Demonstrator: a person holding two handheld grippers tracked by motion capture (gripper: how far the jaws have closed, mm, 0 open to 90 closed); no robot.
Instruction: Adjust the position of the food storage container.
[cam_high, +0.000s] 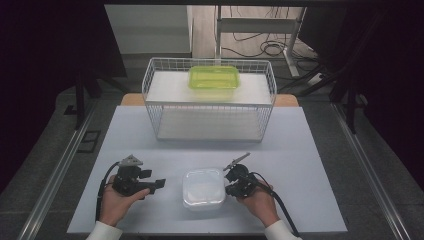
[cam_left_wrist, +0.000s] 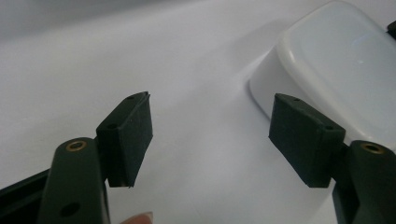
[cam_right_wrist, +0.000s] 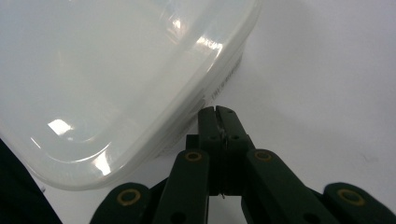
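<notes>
High view placed the white lidded container on the table, in front of the wire basket and between the two grippers. Left of the container, the left gripper had its jaws spread apart with nothing between them. Right of the container, just beside its wall, the right gripper had its jaws pressed together, empty. Inside the basket, behind the container, sat a green-lidded box.
</notes>
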